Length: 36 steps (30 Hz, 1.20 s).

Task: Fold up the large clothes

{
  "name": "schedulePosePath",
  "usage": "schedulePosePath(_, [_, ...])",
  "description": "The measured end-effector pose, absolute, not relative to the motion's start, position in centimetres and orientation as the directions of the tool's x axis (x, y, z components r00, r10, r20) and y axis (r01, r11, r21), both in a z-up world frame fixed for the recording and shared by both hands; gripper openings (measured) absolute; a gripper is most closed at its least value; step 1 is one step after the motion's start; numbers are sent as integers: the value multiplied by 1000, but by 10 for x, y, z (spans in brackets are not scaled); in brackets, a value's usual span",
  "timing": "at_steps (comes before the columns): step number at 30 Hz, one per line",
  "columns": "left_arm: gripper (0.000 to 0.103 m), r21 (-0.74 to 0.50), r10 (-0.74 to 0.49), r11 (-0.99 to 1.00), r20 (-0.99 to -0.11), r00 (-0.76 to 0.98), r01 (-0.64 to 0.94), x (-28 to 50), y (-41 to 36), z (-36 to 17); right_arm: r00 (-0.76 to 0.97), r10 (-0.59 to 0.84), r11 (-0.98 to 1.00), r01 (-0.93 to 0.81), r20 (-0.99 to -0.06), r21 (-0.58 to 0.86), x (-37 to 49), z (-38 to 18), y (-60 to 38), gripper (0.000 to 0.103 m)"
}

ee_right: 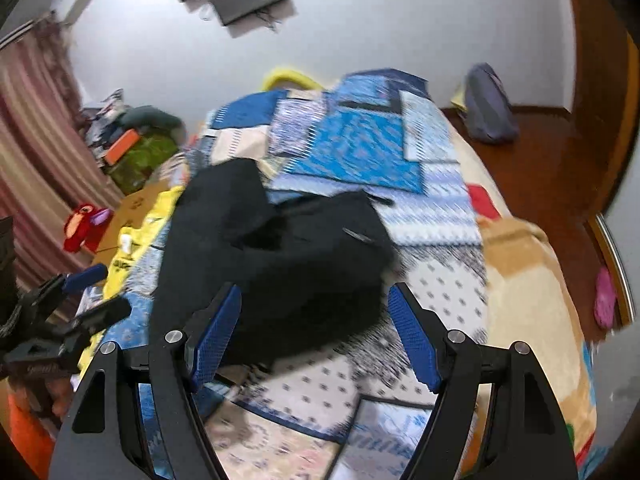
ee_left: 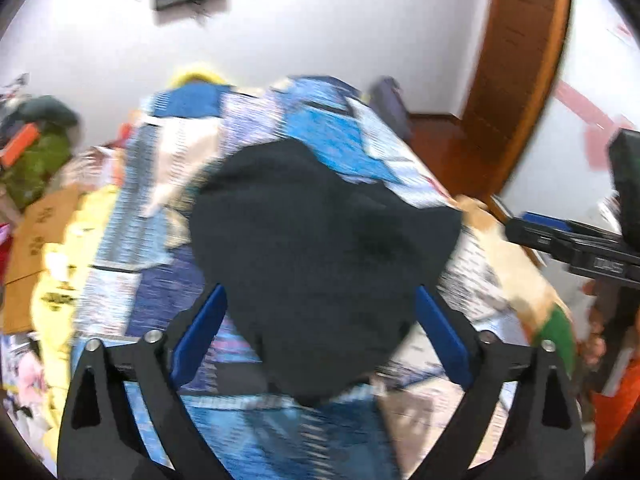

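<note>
With the left hand-held gripper (ee_left: 320,340) and right hand-held gripper (ee_right: 314,336) both spread and empty, pinch opposite edges of the crumpled black garment (ee_right: 276,248) on the bed (ee_right: 520,280) and spread it flat before folding.

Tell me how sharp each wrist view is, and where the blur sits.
Left wrist view: the patchwork bedspread and the black garment are motion-smeared, while the left gripper stays crisp. Right wrist view: same streaking, slightly milder; the right gripper is sharp, with fisheye bending at the edges.
</note>
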<state>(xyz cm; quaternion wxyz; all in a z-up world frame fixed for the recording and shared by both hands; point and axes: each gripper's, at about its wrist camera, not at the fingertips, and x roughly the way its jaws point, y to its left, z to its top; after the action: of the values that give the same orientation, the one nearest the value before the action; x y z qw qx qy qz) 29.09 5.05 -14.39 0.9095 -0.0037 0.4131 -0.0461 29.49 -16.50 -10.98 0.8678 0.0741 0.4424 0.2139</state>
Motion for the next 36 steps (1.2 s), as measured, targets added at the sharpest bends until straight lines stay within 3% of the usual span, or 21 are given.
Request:
schedulePosePath(5, [97, -75, -22, 995, -801, 598, -64, 318, 89, -175, 481, 487, 866, -379, -730, 328, 313, -109, -128, 73])
schedulePosePath(8, [97, -89, -49, 995, -856, 514, -54, 332, 84, -213, 468, 489, 859, -406, -736, 313, 316, -113, -112, 73])
schedulePosePath(12, [98, -97, -78, 995, -855, 513, -11, 338, 59, -240, 457, 457, 868, -416, -763, 271, 320, -131, -98, 73])
schedulePosePath(17, [103, -70, -43, 997, -848, 529, -31, 347, 50, -248, 390, 405, 868, -448, -827, 214, 322, -171, -104, 73])
schedulePosePath(22, [103, 25, 11, 1000, -824, 567, 17, 340, 36, -256, 285, 459, 829, -478, -841, 290, 326, -213, -125, 74])
schedulePosePath(28, [103, 27, 12, 999, -832, 555, 19, 340, 38, -259, 319, 457, 827, -496, -830, 265, 314, -213, -122, 75])
schedulePosePath(36, [103, -69, -40, 997, -822, 569, -29, 319, 72, -234, 327, 462, 829, -490, -824, 270, 306, -183, -144, 79])
